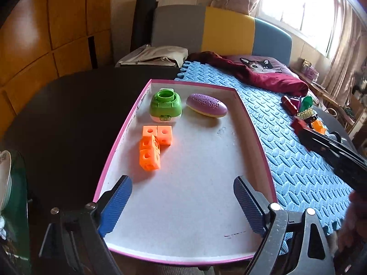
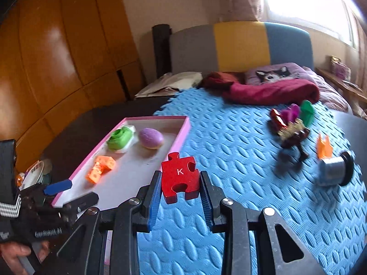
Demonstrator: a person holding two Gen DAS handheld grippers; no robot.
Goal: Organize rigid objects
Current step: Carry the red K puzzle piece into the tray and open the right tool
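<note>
Daylight floods from the window (image 1: pixel 305 9) at upper right, blown white (worse from the right wrist); edges bow, and the toy pile (image 2: pixel 291 126) smears with blur.

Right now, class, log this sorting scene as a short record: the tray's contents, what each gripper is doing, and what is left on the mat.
tray: orange cubes, green toy, purple oval case
left gripper: open, empty, over tray
right gripper: shut on red puzzle piece
blue mat: toy pile, silver spool
</note>
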